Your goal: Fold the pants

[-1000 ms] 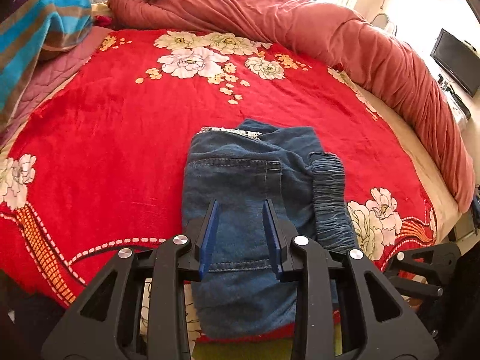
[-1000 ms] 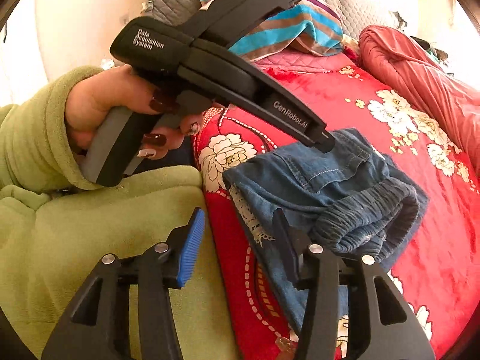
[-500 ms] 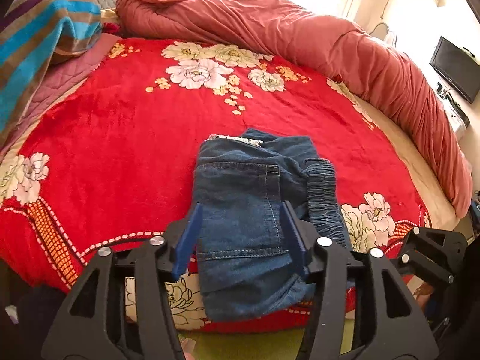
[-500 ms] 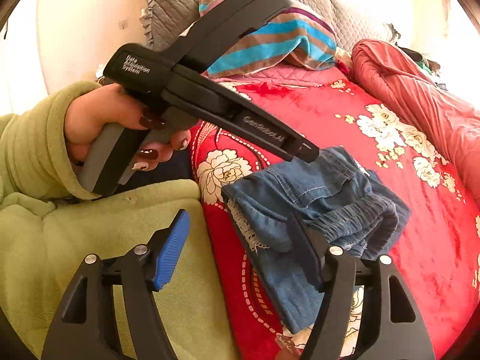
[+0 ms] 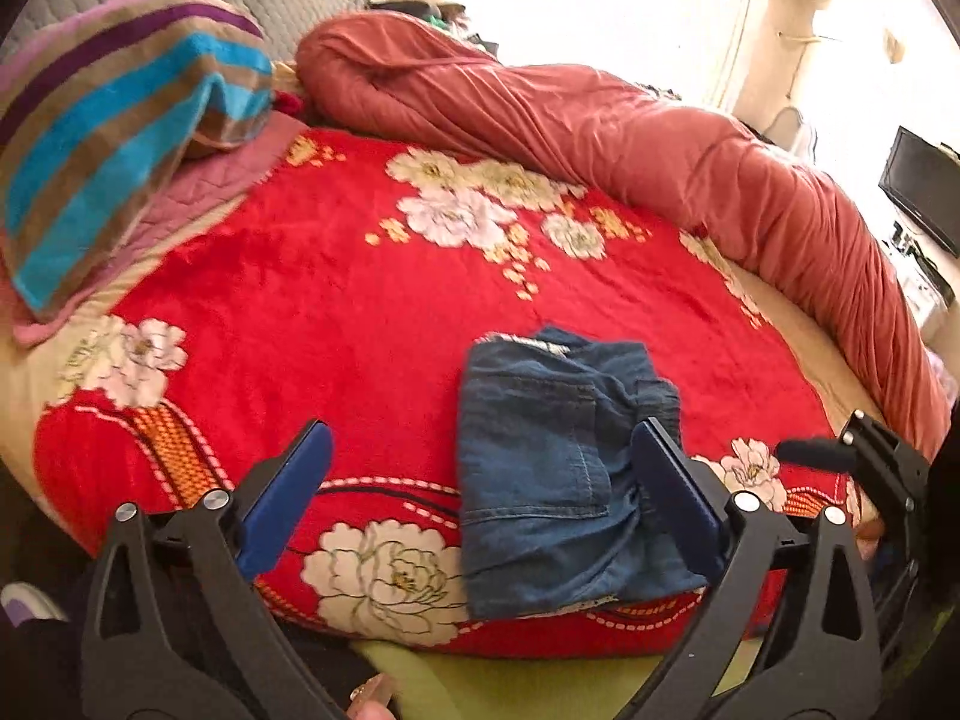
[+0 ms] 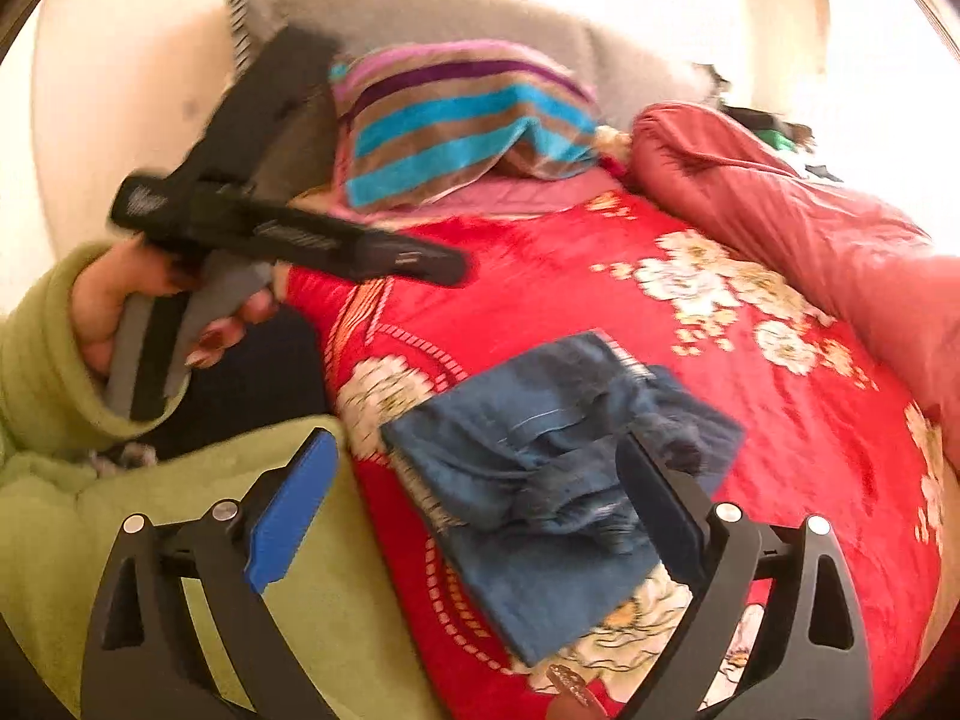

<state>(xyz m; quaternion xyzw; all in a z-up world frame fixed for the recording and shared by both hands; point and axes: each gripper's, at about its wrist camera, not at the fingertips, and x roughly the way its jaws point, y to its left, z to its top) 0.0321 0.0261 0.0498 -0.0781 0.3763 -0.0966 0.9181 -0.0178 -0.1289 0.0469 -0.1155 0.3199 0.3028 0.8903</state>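
The blue denim pants (image 5: 540, 468) lie folded in a compact bundle near the front edge of the red flowered blanket (image 5: 336, 312). In the left wrist view my left gripper (image 5: 480, 429) hovers above and in front of them. Its jaws are opening wide, and the blue pads (image 5: 288, 498) touch no cloth. The right wrist view shows the same pants (image 6: 528, 570) below my right gripper (image 6: 474, 441), whose jaws are also opening and grip nothing. A hand (image 6: 114, 312) in a green sleeve holds the left gripper's body at the left of that view.
A striped blue, brown and purple towel (image 5: 114, 138) lies on a pillow at the head of the bed. A rolled reddish duvet (image 5: 630, 138) runs along the far side. A dark screen (image 5: 924, 186) stands at the right. The person's green garment (image 6: 120, 540) fills the near left.
Both grippers have opened from half-shut to wide and drawn up and back from the pants. The pants now look smaller and lie free on the blanket.
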